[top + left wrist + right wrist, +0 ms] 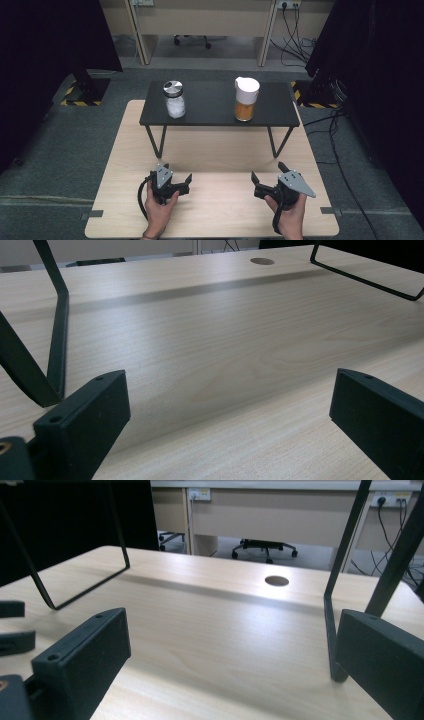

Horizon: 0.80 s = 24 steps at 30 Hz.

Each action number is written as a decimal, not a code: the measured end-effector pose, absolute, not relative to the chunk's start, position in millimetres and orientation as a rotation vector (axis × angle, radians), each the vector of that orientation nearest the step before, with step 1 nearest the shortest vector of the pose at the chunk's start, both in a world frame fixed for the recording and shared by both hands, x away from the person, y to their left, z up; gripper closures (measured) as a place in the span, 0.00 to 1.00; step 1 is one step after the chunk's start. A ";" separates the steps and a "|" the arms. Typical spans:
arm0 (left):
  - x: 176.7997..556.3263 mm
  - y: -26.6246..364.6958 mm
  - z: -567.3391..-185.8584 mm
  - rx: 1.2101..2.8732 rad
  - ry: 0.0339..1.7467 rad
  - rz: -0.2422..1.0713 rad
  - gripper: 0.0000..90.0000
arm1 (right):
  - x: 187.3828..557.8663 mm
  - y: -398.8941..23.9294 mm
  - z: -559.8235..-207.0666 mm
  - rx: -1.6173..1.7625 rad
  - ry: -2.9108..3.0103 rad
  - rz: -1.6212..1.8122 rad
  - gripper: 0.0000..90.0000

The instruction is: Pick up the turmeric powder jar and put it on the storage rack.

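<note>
A low black shelf (210, 107) stands on the pale wooden table (215, 215). On it at the left is a glass jar (174, 100) with a silver lid and white contents. At the right is a container (245, 99) with a white lid and orange contents. My left gripper (178, 172) is held low over the table's near part, open and empty, in front of the shelf. My right gripper (267, 170) is open and empty too, at the near right. In the left gripper view the gripper (230, 410) has bare wood between its jaws, as does the gripper (230, 650) in the right gripper view.
The shelf's thin black wire legs (55, 330) (345, 580) rise just ahead of both grippers. A round cable hole (276, 580) lies in the tabletop under the shelf. Dark curtains stand at both sides, and a desk (205, 22) and floor cables (335, 130) lie beyond.
</note>
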<state>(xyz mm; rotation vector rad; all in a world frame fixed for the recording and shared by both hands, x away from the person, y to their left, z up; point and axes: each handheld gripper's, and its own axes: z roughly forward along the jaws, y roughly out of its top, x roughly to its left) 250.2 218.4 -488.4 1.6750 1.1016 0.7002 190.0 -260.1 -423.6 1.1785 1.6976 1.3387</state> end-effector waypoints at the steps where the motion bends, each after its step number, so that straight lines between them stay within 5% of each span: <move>1: 250.1 218.4 -488.5 1.674 1.102 0.700 0.02 | 190.0 -260.7 -426.5 1.183 1.701 1.334 0.02; 24: 249.4 218.0 -488.9 1.674 1.098 0.705 0.02 | 190.8 -263.6 -469.2 1.246 1.801 1.249 0.03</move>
